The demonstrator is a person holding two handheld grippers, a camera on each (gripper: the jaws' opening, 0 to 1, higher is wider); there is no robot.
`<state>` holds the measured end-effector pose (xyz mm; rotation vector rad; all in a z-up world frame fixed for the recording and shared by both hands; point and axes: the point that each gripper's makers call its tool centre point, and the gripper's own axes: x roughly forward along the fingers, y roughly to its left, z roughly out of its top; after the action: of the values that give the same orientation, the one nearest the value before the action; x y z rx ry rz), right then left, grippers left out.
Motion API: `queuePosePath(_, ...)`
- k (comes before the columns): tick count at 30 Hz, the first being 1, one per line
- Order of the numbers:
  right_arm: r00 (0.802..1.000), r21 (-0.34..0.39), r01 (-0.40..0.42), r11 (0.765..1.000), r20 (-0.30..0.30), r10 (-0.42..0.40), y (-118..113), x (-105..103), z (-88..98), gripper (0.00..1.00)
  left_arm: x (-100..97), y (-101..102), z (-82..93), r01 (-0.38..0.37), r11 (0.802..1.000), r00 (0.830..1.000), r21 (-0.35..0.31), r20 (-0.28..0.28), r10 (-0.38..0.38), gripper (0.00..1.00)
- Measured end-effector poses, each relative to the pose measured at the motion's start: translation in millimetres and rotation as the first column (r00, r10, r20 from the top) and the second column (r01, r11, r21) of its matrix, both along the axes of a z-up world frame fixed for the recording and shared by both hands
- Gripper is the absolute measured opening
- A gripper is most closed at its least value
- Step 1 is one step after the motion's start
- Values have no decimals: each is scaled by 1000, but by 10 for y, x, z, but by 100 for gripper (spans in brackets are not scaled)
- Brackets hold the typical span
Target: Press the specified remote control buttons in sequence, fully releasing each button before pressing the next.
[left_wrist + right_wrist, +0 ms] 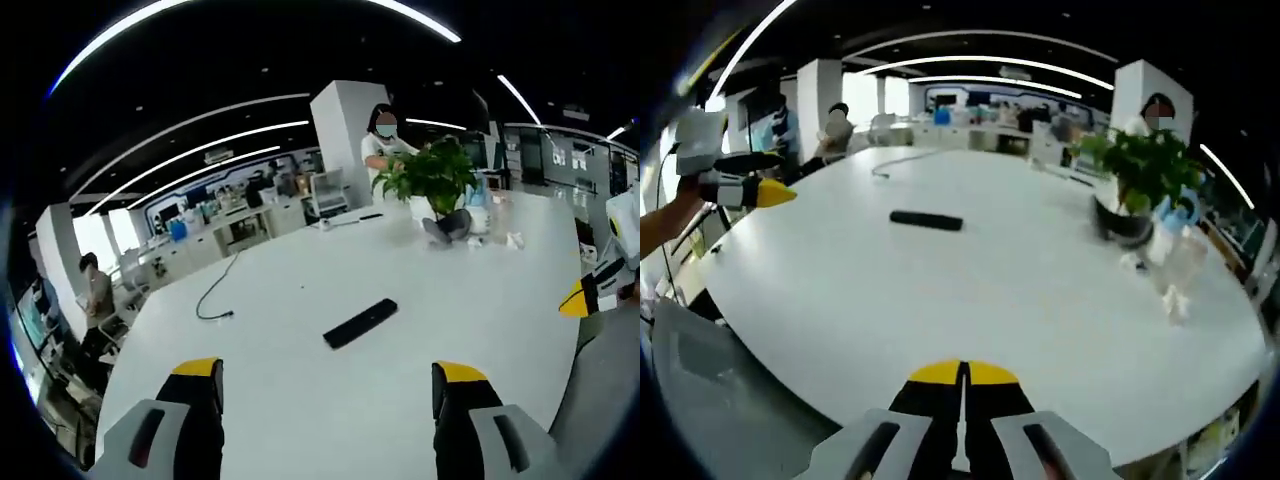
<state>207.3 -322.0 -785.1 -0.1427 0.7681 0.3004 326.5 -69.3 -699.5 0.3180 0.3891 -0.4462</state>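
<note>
- Open-plan office; broad white matte counter [300,400], rounded edge.
- Left gripper [327,385]: fingers spread wide, empty. Remote [360,323], slim black bar, lies flat at 12 o'clock, well apart.
- Right gripper [962,375]: fingers closed together, empty; remote [926,220] at 11 o'clock.
- Judgement: approach with closed tip, press squarely downward, lift fully clear.
- Potted plant [1137,175], leafy, at 1 o'clock.

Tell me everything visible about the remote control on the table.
The remote control is a slim, black, bar-shaped unit that looks like plastic, and it lies flat on the white table. Its buttons are too small to make out. In the left gripper view it lies at a slant ahead of the open left claw; in the right gripper view it lies far beyond the shut right claw. Nothing touches it but the tabletop.
</note>
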Motion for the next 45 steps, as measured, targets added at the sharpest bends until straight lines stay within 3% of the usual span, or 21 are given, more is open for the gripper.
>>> queuePosePath(4, 997, -45, 10, 999, -82, -14, -47, -73, -127, 0, 30, -29, -39, 22, 999, 1000, 24, -15, -22, 90)
queuePosePath(6, 984, -28, -2, 1000, -179, -3, 5, -165, -225, 0, 61, -43, -69, 27, 999, 999, 30, -30, -26, 90)
queuePosePath(9, 977, -16, 1, 1000, -212, -4, 19, -189, -258, 0, 115, -54, -83, 30, 999, 999, 33, -39, -28, 90)
queuePosePath(17, 909, -23, 30, 999, -414, -37, 11, -425, -461, 0, 216, -126, -98, 71, 996, 996, 52, -63, -68, 90)
queuePosePath(23, 893, -41, 33, 999, -448, -48, -2, -469, -514, 0, 327, -158, -105, 94, 993, 994, 67, -70, -89, 89)
queuePosePath(27, 855, -50, 55, 997, -514, -73, -40, -542, -582, 0, 428, -204, -122, 107, 992, 992, 69, -81, -102, 89)
queuePosePath(45, 817, -64, 64, 996, -570, -89, -58, -608, -637, 0, 872, -432, -336, 204, 971, 973, 126, -135, -187, 88)
